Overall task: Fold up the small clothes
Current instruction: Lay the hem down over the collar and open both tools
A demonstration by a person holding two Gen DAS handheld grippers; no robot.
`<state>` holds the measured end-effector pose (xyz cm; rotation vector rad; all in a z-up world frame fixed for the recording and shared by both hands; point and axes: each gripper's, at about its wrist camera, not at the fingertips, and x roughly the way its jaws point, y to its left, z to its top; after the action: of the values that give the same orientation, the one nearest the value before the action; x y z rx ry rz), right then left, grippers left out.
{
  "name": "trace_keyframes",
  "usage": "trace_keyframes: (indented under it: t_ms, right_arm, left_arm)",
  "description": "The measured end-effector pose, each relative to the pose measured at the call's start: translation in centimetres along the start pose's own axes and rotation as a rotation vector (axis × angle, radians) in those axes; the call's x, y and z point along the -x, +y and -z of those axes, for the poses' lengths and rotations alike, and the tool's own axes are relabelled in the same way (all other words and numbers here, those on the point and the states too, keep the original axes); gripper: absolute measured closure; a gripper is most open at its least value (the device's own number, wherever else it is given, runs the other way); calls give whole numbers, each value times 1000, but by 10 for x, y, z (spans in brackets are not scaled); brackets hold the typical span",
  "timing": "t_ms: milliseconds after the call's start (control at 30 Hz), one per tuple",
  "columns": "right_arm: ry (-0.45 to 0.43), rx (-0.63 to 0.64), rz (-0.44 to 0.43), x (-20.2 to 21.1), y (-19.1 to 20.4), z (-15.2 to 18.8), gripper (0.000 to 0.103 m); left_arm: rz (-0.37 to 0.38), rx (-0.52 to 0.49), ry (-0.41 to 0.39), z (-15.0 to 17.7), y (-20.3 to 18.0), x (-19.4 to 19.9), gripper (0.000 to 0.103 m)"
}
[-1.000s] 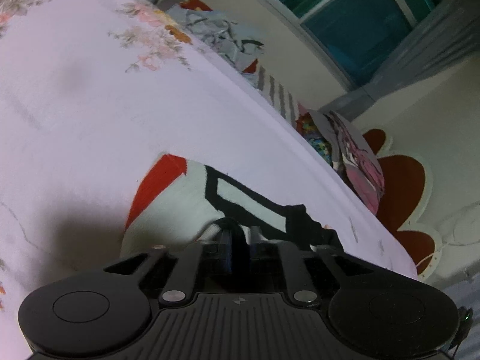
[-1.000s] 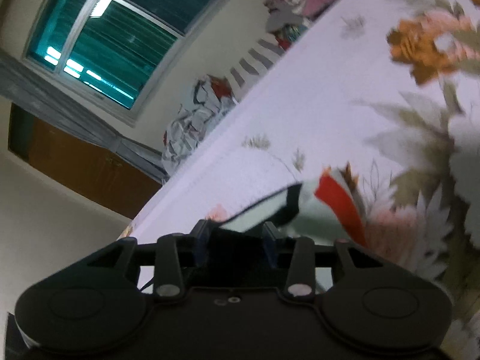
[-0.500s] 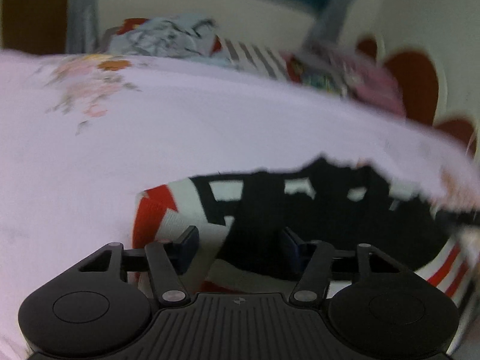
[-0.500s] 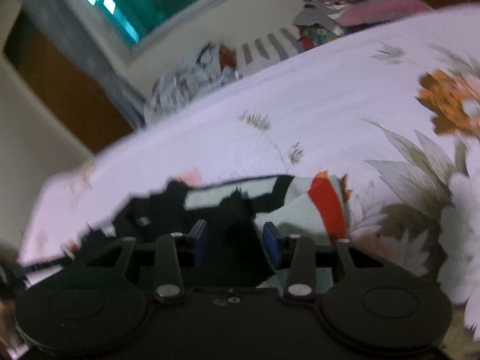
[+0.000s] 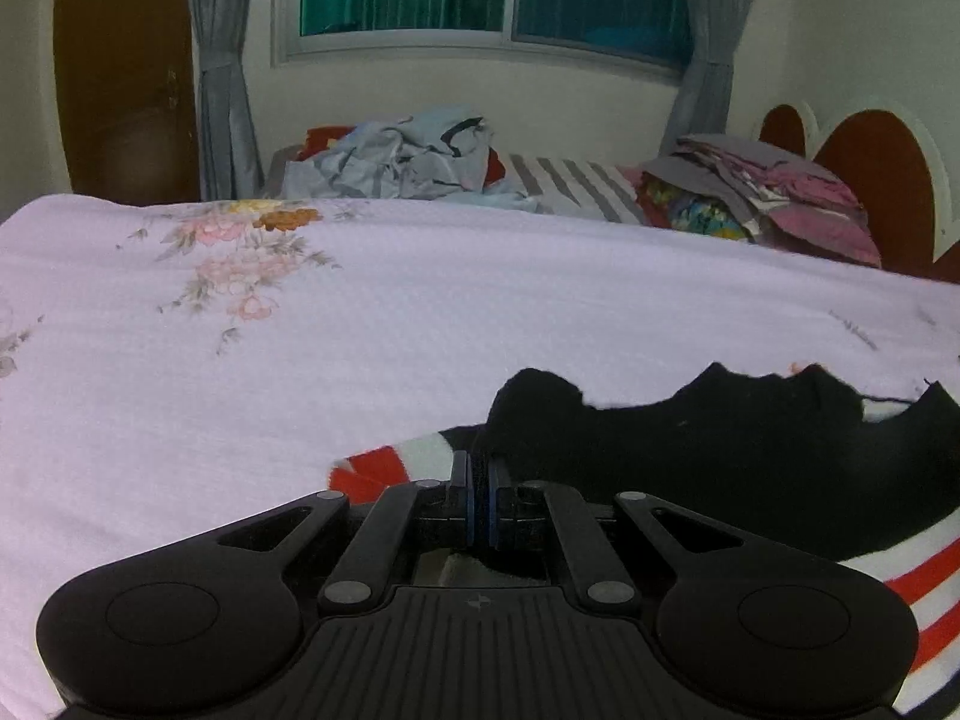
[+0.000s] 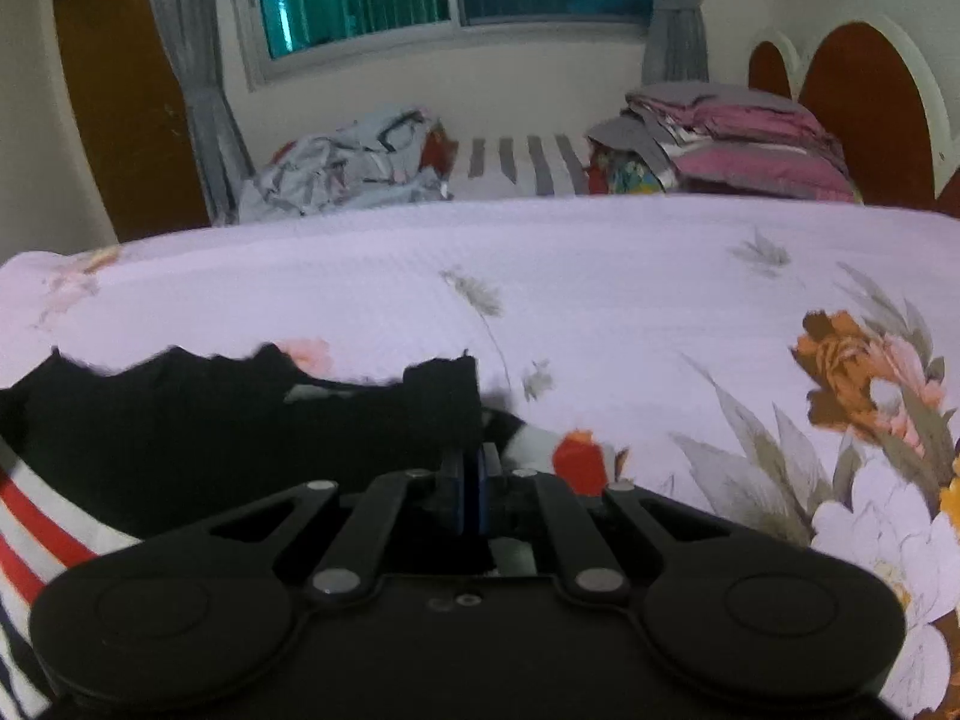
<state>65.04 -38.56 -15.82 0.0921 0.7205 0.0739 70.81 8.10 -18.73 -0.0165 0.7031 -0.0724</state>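
Observation:
A small garment (image 5: 720, 450), black with white and red stripes, lies on the floral bedsheet (image 5: 420, 330). My left gripper (image 5: 479, 468) sits at the garment's left end, its jaws closing tight with the pads pressing a black fold of cloth. In the right wrist view the same garment (image 6: 210, 420) stretches off to the left. My right gripper (image 6: 472, 462) is at its right end, near a red and white corner, jaws closing and pinching the black edge. Both grippers point down toward the bed.
A crumpled pile of light clothes (image 5: 408, 156) and a folded stack of pink and grey fabric (image 5: 768, 192) lie beyond the bed's far edge. A red headboard (image 5: 876, 180) is at the right. The wide sheet (image 6: 600, 276) spreads ahead of the garment.
Both views have rolled from tilted to level. Both pairs of jaws stood open around the garment half a second ago and are now shut on its black edge.

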Motion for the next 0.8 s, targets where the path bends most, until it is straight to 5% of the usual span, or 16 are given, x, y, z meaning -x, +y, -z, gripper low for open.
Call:
trace_keyframes:
  t_ms: [333, 400, 433, 533, 567, 667, 800]
  right_arm:
    - [45, -7, 68, -16, 9, -1, 94]
    - [6, 36, 93, -3, 26, -5, 53]
    - [-20, 62, 73, 5, 37, -5, 44]
    - [27, 152, -70, 4, 81, -1, 64]
    - [52, 172, -98, -1, 97, 2, 65]
    - [90, 208, -133, -14, 125, 10, 60]
    - [97, 224, -39, -12, 100, 17, 58]
  left_arm:
    - [-77, -131, 55, 6, -28, -10, 100]
    - [-71, -141, 38, 0, -35, 7, 99]
    - [-55, -147, -3, -3, -42, 20, 99]
    - [61, -148, 20, -2, -76, 29, 98]
    - [83, -182, 54, 2, -92, 23, 92]
    - [111, -252, 96, 14, -125, 12, 43]
    - [50, -230, 80, 22, -96, 20, 39]
